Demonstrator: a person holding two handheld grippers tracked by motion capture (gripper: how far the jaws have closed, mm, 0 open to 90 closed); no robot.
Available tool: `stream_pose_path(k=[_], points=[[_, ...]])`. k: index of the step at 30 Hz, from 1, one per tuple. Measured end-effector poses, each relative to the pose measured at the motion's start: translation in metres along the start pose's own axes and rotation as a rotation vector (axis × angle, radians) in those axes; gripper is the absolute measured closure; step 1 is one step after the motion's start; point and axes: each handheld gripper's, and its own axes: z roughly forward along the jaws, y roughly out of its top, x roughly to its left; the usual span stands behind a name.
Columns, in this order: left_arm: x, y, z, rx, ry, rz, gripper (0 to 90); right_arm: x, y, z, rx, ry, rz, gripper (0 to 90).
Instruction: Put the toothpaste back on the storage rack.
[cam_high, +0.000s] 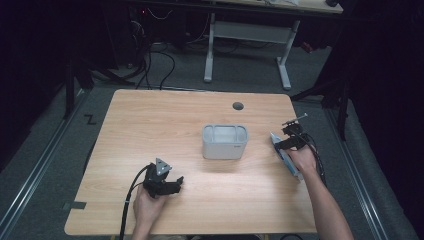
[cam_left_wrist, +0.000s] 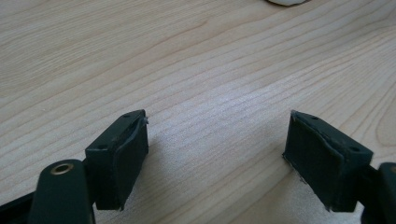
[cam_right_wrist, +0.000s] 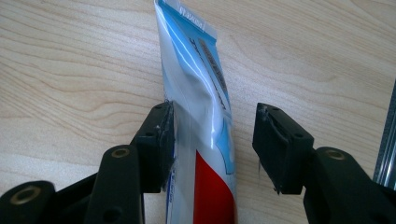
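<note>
A toothpaste tube (cam_right_wrist: 201, 93), white and blue with a red band, lies flat on the wooden table (cam_high: 165, 125) near its right edge. My right gripper (cam_right_wrist: 212, 144) is open and straddles it: the left jaw touches the tube's side and the right jaw stands a little apart. From above, the tube (cam_high: 286, 159) runs under the right hand and right gripper (cam_high: 291, 141). My left gripper (cam_high: 170, 182) rests low at the front left, open over bare wood, with nothing between its fingers (cam_left_wrist: 122, 154). A grey rectangular bin (cam_high: 224, 142) stands at the table's middle.
A round cable hole (cam_high: 238, 106) sits near the far edge. The table's right edge lies close beyond the tube. A pale object's rim (cam_left_wrist: 287, 1) shows ahead of the left gripper. Behind the table, a white desk frame (cam_high: 247, 45) and cables stand on the floor.
</note>
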Motion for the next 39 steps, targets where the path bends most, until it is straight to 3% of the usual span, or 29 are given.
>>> stream_pose_path(k=[6, 14, 24, 30, 32, 39], points=[[0.000, 0.000, 0.000, 0.000, 0.000, 0.000, 22.1, 0.004, 0.006, 0.000, 0.037, -0.010, -0.024, 52.0], [0.000, 0.000, 0.000, 0.000, 0.000, 0.000, 21.9, 0.005, 0.006, 0.004, 0.083, 0.020, -0.033, 55.5], [0.000, 0.000, 0.000, 0.000, -0.001, 0.000, 21.9, 0.004, 0.006, 0.003, 0.079, 0.037, -0.019, 61.7], [0.000, 0.000, 0.000, 0.000, -0.001, 0.000, 21.9, 0.008, 0.006, 0.004, 0.088, 0.038, -0.037, 67.8], [0.000, 0.000, 0.000, 0.000, -0.001, 0.000, 21.8, 0.011, 0.008, 0.002, 0.096, 0.027, -0.074, 71.3], [0.000, 0.000, 0.000, 0.001, -0.001, 0.000, 21.8, 0.008, 0.006, -0.002, 0.073, 0.048, -0.058, 72.3]])
